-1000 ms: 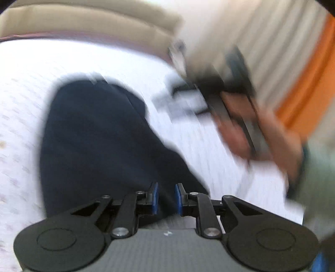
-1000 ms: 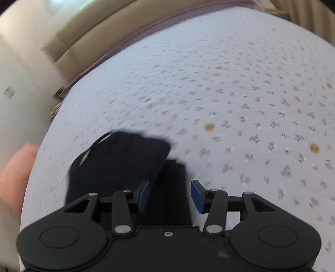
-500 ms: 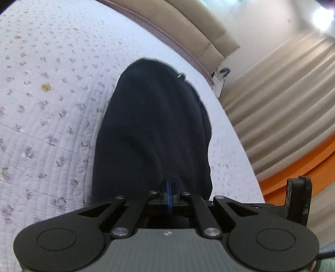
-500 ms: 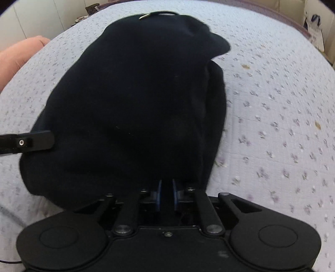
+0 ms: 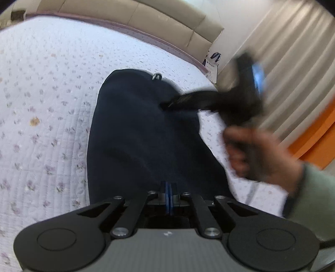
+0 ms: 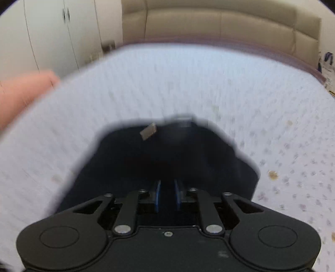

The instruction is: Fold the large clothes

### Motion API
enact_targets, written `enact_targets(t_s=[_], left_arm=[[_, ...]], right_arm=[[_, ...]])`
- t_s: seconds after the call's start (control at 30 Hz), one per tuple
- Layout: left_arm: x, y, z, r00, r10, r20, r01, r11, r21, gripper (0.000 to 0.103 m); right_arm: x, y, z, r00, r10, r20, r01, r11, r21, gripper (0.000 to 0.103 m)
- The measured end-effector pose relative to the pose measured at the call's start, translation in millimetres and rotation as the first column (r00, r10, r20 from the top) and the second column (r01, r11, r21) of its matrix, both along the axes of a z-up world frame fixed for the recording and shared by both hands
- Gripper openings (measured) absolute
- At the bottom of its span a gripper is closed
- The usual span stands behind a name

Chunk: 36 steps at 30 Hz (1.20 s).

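Observation:
A dark navy garment (image 5: 144, 138) lies folded on the white flowered bedspread (image 5: 44, 94). My left gripper (image 5: 168, 188) is shut, its blue pads pressed together at the garment's near edge; whether cloth is pinched between them I cannot tell. The right gripper shows blurred in the left wrist view (image 5: 167, 104), held in a hand above the garment's far right side. In the right wrist view the right gripper (image 6: 167, 188) stands slightly open above the garment (image 6: 167, 159), with a small gap between its pads. A small label (image 6: 148, 131) shows near the garment's far edge.
A beige padded headboard (image 5: 146, 18) runs along the bed's far side. Cream curtains (image 5: 289, 52) and an orange panel (image 5: 318, 134) stand to the right. White wardrobe doors (image 6: 52, 37) and a pink pillow (image 6: 23, 92) are at the left in the right wrist view.
The right gripper has let go of the garment, opened a little and lifted up and back. The left gripper stays shut at the near edge. The garment lies flatter on the bed.

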State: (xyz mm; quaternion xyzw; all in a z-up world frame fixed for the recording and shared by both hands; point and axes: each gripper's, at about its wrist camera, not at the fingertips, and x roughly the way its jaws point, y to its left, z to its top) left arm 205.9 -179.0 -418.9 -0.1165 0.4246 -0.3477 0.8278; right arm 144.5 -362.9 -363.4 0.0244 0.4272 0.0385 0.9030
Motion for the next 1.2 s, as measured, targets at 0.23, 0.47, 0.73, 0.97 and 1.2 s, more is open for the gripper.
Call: enact_targets(t_s=[0.23,0.47,0.73,0.97,1.2], left_arm=[[3.9,7.1,-4.6,1.0,-0.019,-0.016,0.018,0.999,-0.034,0.004],[10.2,4.2,-6.2,0.999,-0.044,-0.022,0.043,0.999,-0.025,0.004],[6.6,4.3,-4.9,0.998,-0.057,0.001,0.057,0.998,-0.024,0.004],[1.9,10.8,10.2,0.997,-0.076,0.027,0.075,0.997,0.005,0.004],[-10.1,5.6,14.0,0.986,-0.161,0.039,0.158,0.984,0.079,0.008]], right_arm=[[28.8,-61.5,-9.2,0.963,-0.268,-0.036,0.266,0.963,-0.042,0.019],[35.7,2.8,40.7,0.993,0.017,0.118,-0.033,0.99,0.139,0.019],[117.8,-43.3,-52.8,0.954,-0.249,-0.168,0.255,0.967,0.017,0.016],[72.4,-95.2,-19.2,0.927,-0.347,-0.145,0.359,0.931,0.062,0.026],[-17.0,-18.5,24.0,0.993,-0.036,-0.11,0.046,0.995,0.093,0.023]])
